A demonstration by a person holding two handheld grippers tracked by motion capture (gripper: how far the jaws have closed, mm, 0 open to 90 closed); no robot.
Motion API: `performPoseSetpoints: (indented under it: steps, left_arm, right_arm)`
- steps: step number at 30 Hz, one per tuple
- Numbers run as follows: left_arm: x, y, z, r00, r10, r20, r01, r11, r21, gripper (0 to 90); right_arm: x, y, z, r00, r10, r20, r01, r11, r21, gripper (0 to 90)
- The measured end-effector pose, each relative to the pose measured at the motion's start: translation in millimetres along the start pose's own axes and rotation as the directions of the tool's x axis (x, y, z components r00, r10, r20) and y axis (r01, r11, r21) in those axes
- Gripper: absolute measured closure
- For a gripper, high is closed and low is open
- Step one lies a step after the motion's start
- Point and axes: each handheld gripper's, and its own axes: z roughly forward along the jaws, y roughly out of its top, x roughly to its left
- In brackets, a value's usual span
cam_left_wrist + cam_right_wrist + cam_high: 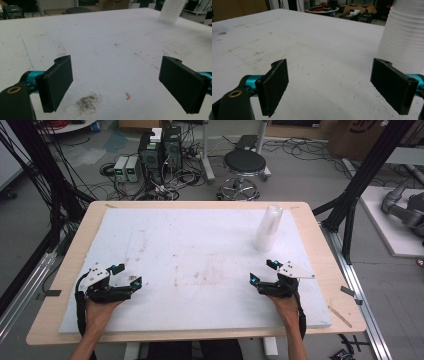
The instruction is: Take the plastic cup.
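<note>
A stack of clear plastic cups [268,228] stands upside down at the far right of the white foam board [200,250]. My left gripper [126,274] rests near the board's front left, open, with nothing between its jaws. My right gripper [263,271] rests near the front right, open and empty, a short way in front of the cups. In the left gripper view the cup stack [172,11] is far off at the top right, beyond the gripper [117,86]. In the right gripper view the stack [403,37] rises close behind the right jaw of the gripper [334,87].
The foam board lies on a wooden table [327,270]. Dirt marks [86,103] stain the board near the left gripper. Beyond the table's far edge stand a black stool [243,167], computer boxes [160,150] and tangled cables on the floor.
</note>
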Motion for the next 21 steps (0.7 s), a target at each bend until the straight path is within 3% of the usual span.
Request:
performPoseSetpoints:
  steps: [6, 16, 21]
  left_arm:
    - [-0.3, 0.1, 0.7, 1.0, -0.007, 0.002, 0.007, 1.0, 0.002, 11.7]
    - [0.0, 0.3, 1.4, 0.9999, -0.011, -0.003, 0.011, 0.9999, 0.007, 11.7]
    - [-1.1, 0.5, 1.9, 1.0, 0.001, -0.006, -0.001, 0.9999, 0.014, 11.8]
  right_arm:
    - [-0.3, -0.5, -1.5, 0.9999, -0.005, -0.014, 0.005, 1.0, -0.018, 14.9]
    - [3.6, -0.4, -1.3, 0.9975, -0.06, -0.037, 0.059, 0.998, -0.015, 14.9]
    - [3.0, -0.3, -2.1, 0.998, -0.05, -0.039, 0.049, 0.998, -0.026, 14.9]
